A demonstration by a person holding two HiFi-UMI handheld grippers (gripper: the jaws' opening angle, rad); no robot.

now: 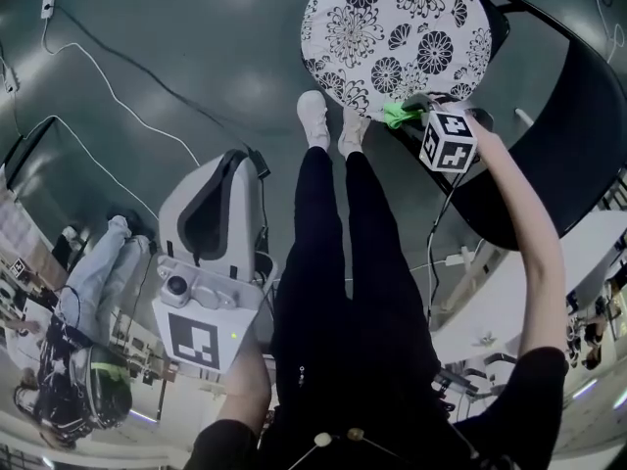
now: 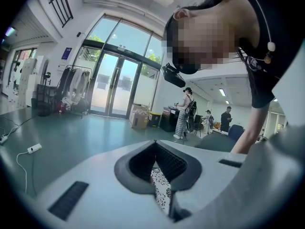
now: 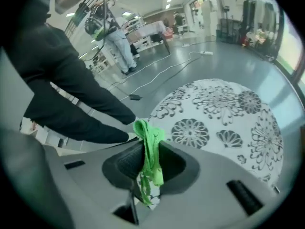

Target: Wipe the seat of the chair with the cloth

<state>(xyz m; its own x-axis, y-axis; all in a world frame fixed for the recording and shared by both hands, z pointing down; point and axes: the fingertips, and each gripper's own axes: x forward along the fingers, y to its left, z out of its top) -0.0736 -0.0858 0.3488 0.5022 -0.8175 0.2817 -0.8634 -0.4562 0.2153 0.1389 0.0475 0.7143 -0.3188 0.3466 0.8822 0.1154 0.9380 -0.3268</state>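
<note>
Your head camera looks steeply down past your legs to the floor, with the patterned seat (image 1: pixel 392 27) near the frame's top. The camera on your right hand-held gripper (image 3: pixel 148 156) sits close over that same seat and faces across it. Your left hand-held gripper (image 2: pixel 156 163) camera faces out into the hall toward the glass doors (image 2: pixel 112 87), sharing only a sliver of seat.
</note>
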